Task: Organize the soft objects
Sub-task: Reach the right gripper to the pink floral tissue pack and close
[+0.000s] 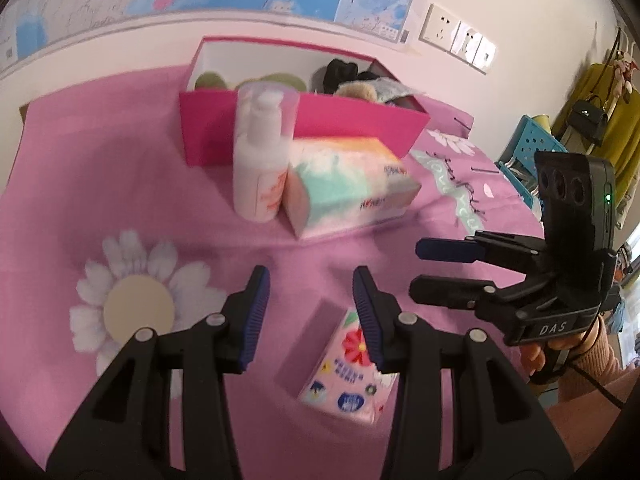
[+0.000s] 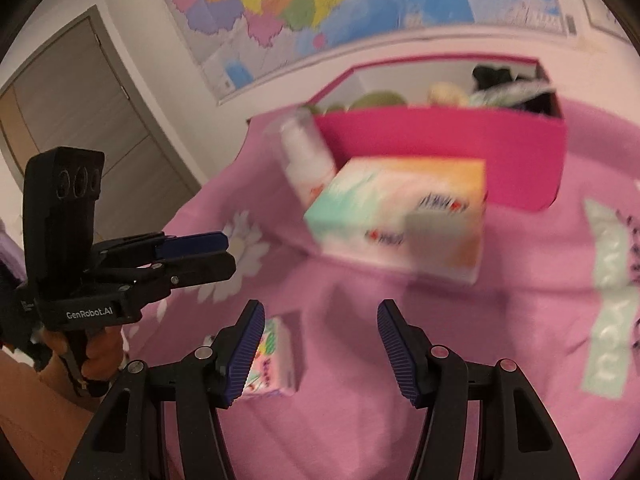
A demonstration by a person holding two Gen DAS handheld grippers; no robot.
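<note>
1. I count one pink box [image 1: 304, 128], one white bottle [image 1: 260, 160], one large tissue pack [image 1: 352, 184] and one small tissue pack [image 1: 344, 364], all on the pink bed cover [image 1: 120, 184].
2. Inside the box lie several soft things: two greenish ones at the left, a tan plush [image 1: 356, 90] and a black one [image 1: 340, 70] at the right. I cannot count them more exactly.
3. My left gripper [image 1: 310, 312] is wide open and empty; the small pack lies just below it, partly under its right finger.
4. My right gripper [image 2: 320, 344] is also wide open and holds nothing; the small pack [image 2: 272, 360] sits beside its left finger.
5. The bottle stands upright, touching the large pack, both just in front of the box's near wall.
6. The box sits close to the wall under the maps [image 2: 320, 4]. The bed's left edge shows near the door [image 2: 88, 128].
7. Bare cover lies between the two packs and around the daisy print [image 1: 136, 300].
</note>
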